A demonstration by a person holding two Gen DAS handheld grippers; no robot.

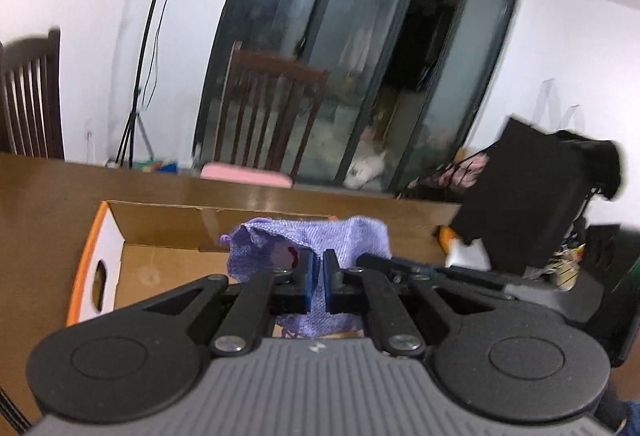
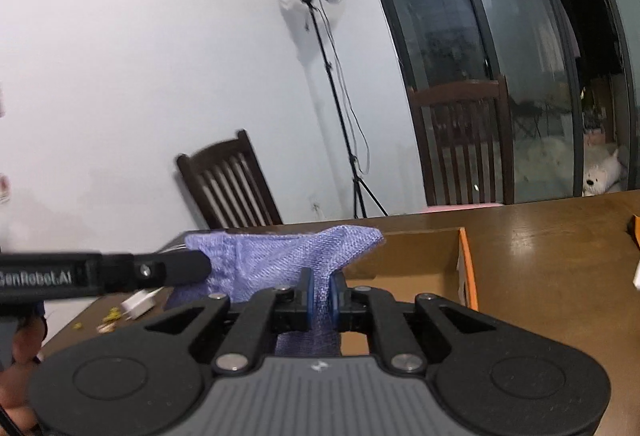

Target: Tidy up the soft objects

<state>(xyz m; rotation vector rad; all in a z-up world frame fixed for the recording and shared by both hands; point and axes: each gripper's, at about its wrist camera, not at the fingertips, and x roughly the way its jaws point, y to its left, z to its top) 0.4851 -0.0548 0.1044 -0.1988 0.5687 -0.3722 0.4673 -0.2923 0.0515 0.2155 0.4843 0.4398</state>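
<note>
A purple knitted cloth [image 1: 320, 240] hangs between both grippers above an open cardboard box [image 1: 160, 236] with orange edges and white outer walls. My left gripper [image 1: 319, 268] is shut on one part of the cloth. My right gripper [image 2: 321, 296] is shut on another part of the cloth [image 2: 288, 256]. The left gripper's arm [image 2: 120, 272] reaches in from the left in the right wrist view and meets the cloth. The box [image 2: 436, 256] lies just behind the cloth there.
The box stands on a brown wooden table [image 1: 360, 200]. Dark wooden chairs [image 1: 272, 112] stand behind it, one with a pink cushion [image 1: 248, 174]. A black object [image 1: 532, 196] stands at the right. A white charger [image 2: 138, 304] and scraps lie at the table's left.
</note>
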